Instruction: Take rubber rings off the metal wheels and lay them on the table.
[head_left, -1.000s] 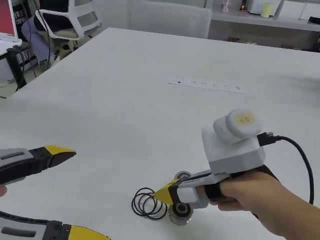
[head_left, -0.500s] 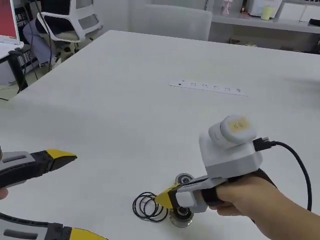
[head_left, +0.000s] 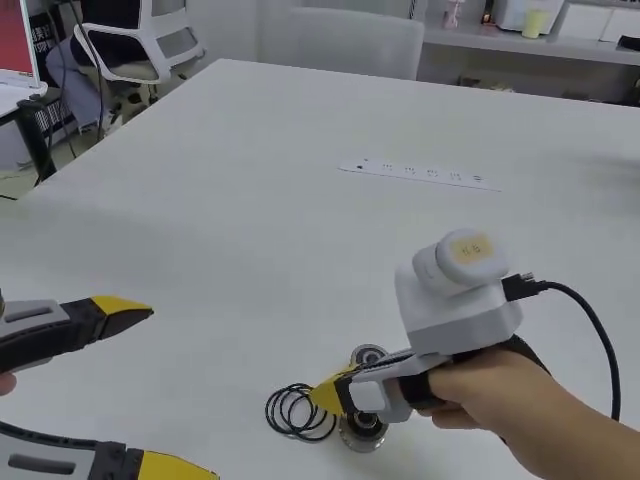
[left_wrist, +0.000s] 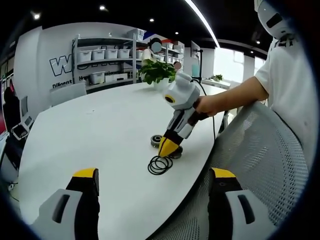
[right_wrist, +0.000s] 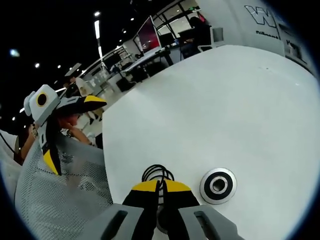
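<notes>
Several black rubber rings (head_left: 298, 411) lie in a loose pile on the white table (head_left: 300, 200). My right gripper (head_left: 328, 394), held in a hand, has its yellow tips at the pile's right edge, jaws pressed together with a thin black ring (right_wrist: 158, 173) running into them. One metal wheel (head_left: 368, 357) lies just behind the gripper, and a second wheel (head_left: 361, 431) sits under it. The right gripper view has the first wheel (right_wrist: 218, 185) right of the tips. My left gripper (head_left: 170, 390) stays wide open and empty at the near left, pointing toward the rings (left_wrist: 160, 165).
A white power strip (head_left: 417, 172) lies across the middle of the table. Office chairs (head_left: 130, 45) stand beyond the far left corner. A black cable (head_left: 585, 305) trails from the right gripper. The table edge runs close behind the rings on the near side.
The right gripper has dipped slightly toward the table at the ring pile. Left gripper, rings and wheels have stayed where they were.
</notes>
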